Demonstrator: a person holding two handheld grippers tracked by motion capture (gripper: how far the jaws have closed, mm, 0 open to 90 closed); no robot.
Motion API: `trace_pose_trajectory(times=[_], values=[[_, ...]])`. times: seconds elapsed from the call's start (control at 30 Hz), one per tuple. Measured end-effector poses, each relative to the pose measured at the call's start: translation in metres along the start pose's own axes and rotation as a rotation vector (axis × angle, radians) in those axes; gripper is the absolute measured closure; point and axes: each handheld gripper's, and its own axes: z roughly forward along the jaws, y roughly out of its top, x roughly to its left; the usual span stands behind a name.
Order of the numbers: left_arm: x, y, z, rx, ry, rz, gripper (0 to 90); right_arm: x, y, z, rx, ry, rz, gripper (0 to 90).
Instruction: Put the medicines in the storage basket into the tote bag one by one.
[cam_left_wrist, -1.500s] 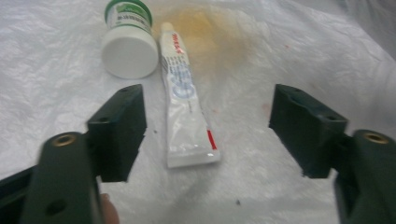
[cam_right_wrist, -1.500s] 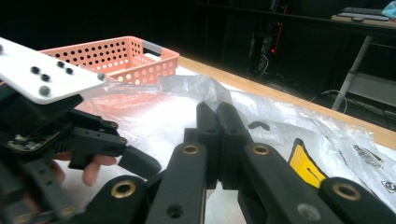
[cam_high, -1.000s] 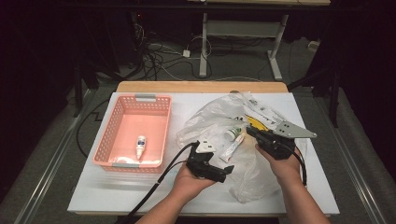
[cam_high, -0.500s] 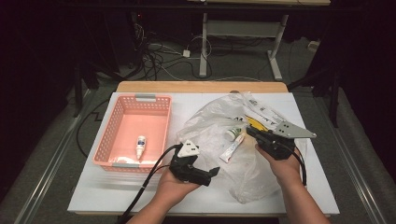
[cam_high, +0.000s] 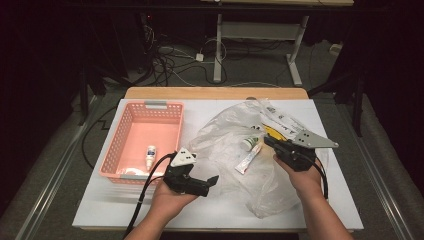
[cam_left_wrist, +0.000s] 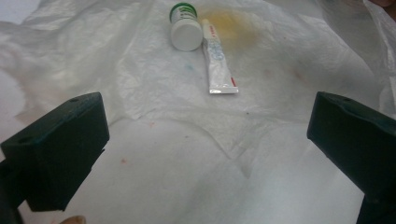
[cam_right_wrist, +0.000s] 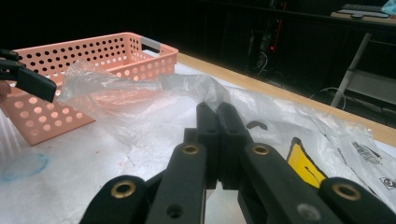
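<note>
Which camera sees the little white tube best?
The left gripper view: the white tube lies close and sharp on the plastic bag, beside a small bottle. The high view shows it small.

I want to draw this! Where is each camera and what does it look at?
High view: above the table, looking down; both forearms, left gripper, right gripper.
Left gripper view: rides that gripper, open jaws facing tube and bottle.
Right gripper view: shut jaws facing basket.
All share the plastic bag.
</note>
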Motion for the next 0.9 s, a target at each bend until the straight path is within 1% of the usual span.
trace_pose_trajectory(times=[0.07,0.27,0.33,0.4,0.47,0.7,0.8,0.9], values=[[0.005,-0.001,-0.005,-0.003,0.008,-0.012,0.0,0.0,0.0,0.0,-0.002,0.0,-0.003,90.0],[0.024,-0.005,-0.021,-0.006,0.066,-0.033,0.0,-0.001,0.0,-0.001,-0.003,-0.003,-0.004,90.0],[0.031,-0.006,-0.026,-0.008,0.075,-0.053,0.0,-0.001,0.001,-0.001,-0.005,0.0,-0.004,90.0],[0.038,-0.008,-0.03,-0.006,0.102,-0.062,0.0,-0.001,0.001,-0.001,-0.005,-0.001,-0.005,90.0],[0.046,-0.009,-0.034,-0.007,0.108,-0.074,0.0,-0.001,0.001,-0.001,-0.005,0.001,-0.005,90.0],[0.063,-0.014,-0.045,-0.011,0.157,-0.112,0.0,0.0,0.0,0.0,-0.001,-0.002,-0.003,90.0],[0.071,-0.017,-0.05,-0.005,0.188,-0.12,0.0,-0.001,0.0,-0.001,-0.003,-0.003,-0.004,90.0],[0.077,-0.019,-0.054,-0.007,0.211,-0.136,0.0,-0.002,0.001,-0.001,-0.004,-0.005,-0.005,90.0]])
